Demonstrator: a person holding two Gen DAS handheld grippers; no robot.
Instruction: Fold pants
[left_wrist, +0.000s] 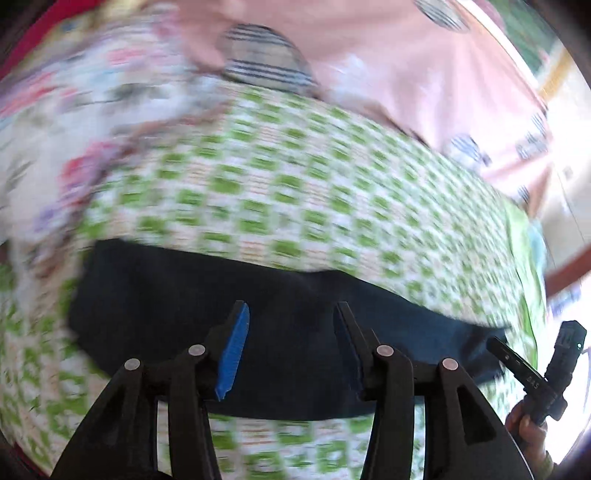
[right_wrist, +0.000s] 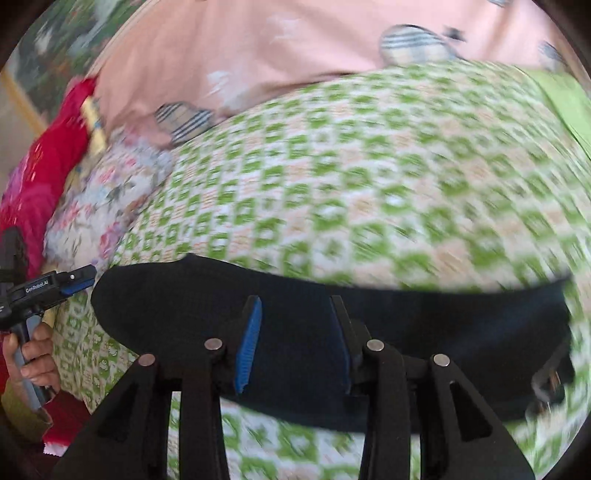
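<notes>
Dark navy pants (left_wrist: 177, 295) lie folded into a long band on a green-and-white checked bed cover (left_wrist: 295, 184). In the left wrist view my left gripper (left_wrist: 291, 314) is open above the pants, holding nothing. In the right wrist view the pants (right_wrist: 443, 325) stretch across the lower frame, and my right gripper (right_wrist: 295, 306) is open above them, empty. The right gripper (left_wrist: 535, 373) shows at the right edge of the left wrist view, and the left gripper (right_wrist: 79, 278) shows at the left edge of the right wrist view. Both views are motion-blurred.
A pink blanket with striped patches (left_wrist: 406, 74) lies at the back of the bed. A floral cloth (right_wrist: 103, 199) and a red garment (right_wrist: 48, 162) lie at the left. A plain green strip (right_wrist: 565, 99) borders the cover at the right.
</notes>
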